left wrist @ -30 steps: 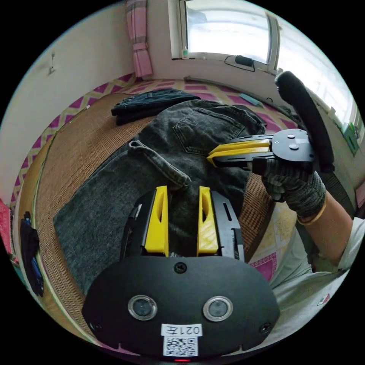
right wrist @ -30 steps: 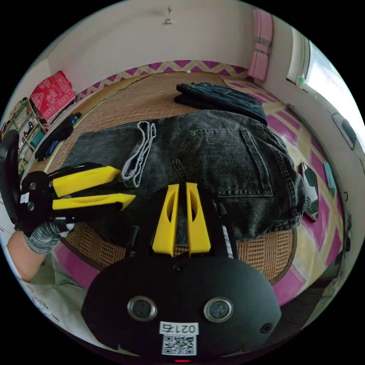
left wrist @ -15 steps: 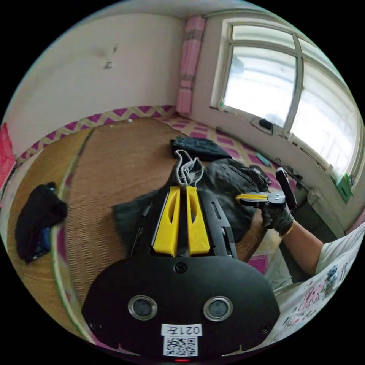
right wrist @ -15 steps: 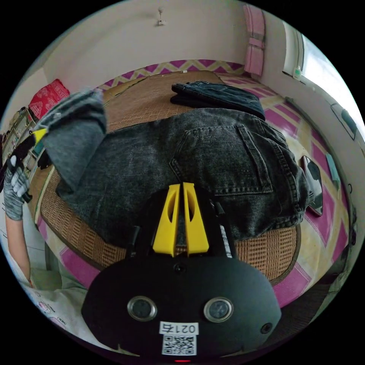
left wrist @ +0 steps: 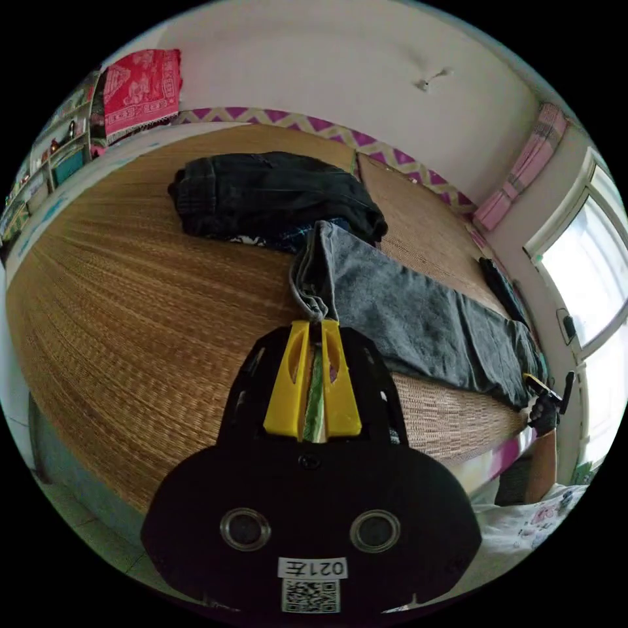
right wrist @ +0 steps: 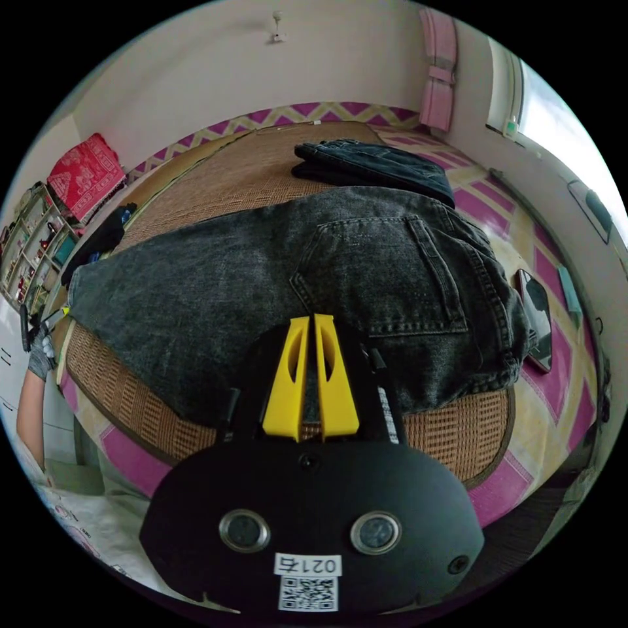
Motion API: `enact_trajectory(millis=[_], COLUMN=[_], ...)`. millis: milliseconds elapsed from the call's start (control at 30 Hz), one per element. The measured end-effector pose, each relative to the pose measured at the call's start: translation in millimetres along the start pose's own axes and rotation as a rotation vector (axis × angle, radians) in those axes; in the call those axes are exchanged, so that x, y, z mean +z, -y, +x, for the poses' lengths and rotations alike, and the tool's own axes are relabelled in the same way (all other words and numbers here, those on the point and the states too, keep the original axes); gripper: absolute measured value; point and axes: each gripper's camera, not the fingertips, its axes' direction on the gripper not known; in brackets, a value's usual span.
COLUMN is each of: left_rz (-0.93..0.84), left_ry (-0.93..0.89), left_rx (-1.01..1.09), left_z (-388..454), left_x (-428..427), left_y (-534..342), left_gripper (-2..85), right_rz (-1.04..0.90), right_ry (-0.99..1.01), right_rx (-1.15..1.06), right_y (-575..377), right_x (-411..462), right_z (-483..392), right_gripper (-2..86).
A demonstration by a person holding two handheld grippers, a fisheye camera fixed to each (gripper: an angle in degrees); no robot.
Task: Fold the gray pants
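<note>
- Left gripper view: your left claw (left wrist: 313,325) has its yellow jaws nearly together, clamped on the hem of the gray denim pants (left wrist: 418,320).
- The pants run stretched out from that hem across the woven straw mat (left wrist: 131,314) toward your right claw (left wrist: 538,384), far off at the mat's edge, in a gloved hand (left wrist: 541,413).
- A dark folded garment pile (left wrist: 268,193) lies just behind the hem.
- Right gripper view: your right claw (right wrist: 313,322) has its jaws pressed together on the pants' waist edge, below the back pocket (right wrist: 386,275).
- The leg reaches away to your left claw (right wrist: 57,315), small at the far end.
- Dark folded jeans (right wrist: 373,167) lie beyond the waist; a black phone (right wrist: 538,320) lies beside it.
</note>
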Motion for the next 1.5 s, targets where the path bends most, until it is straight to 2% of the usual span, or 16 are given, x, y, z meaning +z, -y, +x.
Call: enact_trajectory(millis=[67,100,167,200,267,333,533,733,800,900,1100,1167,1267,1367,1500], left_rz=[0.011,0.04,0.151,0.226,0.263,0.218,0.095,-0.111,-0.183,-0.254,-0.224,-0.231,-0.175,-0.067,0.14], left_ry=[0.017,0.073,0.198,0.238,0.206,0.044,-0.115,-0.132,-0.16,-0.164,-0.153,-0.145,-0.123,-0.171,-0.303], left_rx=[-0.045,-0.094,-0.11,-0.045,0.127,0.35,0.623,0.819,0.841,0.862,0.887,0.918,0.971,0.947,0.909], left_z=[-7,-11,-10,0,24,58,112,131,128,119,103,102,98,83,52], left_x=[-8,-17,-40,-53,-59,-49,6,53,63,69,56,52,32,-8,-101], left_y=[1,1,-1,-1,6,23,75,113,118,117,109,105,99,94,60], left_gripper=[1.2,0.9,-0.2,-0.4,-0.3,1.3,6.0,8.9,9.3,9.7,5.5,0.6,-0.6,-0.9,-1.0], right_rz=[0.011,0.062,0.2,0.265,0.327,0.3,0.042,-0.175,-0.267,-0.24,-0.04,-0.021,0.008,0.041,0.149], right_ry=[0.076,0.184,0.252,0.208,0.13,0.101,-0.003,0.045,0.125,0.134,0.205,0.209,0.207,0.206,0.242], right_rx=[-0.006,-0.038,-0.135,-0.218,-0.359,-0.478,-0.782,-0.793,-0.813,-0.842,-0.831,-0.834,-0.838,-0.84,-0.825], right_y=[1,0,-1,3,18,46,140,203,211,208,173,160,142,121,62], right_x=[-5,-14,-38,-54,-68,-66,-7,33,37,17,-41,-53,-71,-98,-162], right_z=[7,12,13,11,6,6,23,69,77,86,124,131,141,153,181], right_gripper=[3.6,4.1,5.0,5.7,7.2,8.8,11.0,10.8,5.3,1.0,-0.2,-0.3,-0.3,-0.3,-0.3])
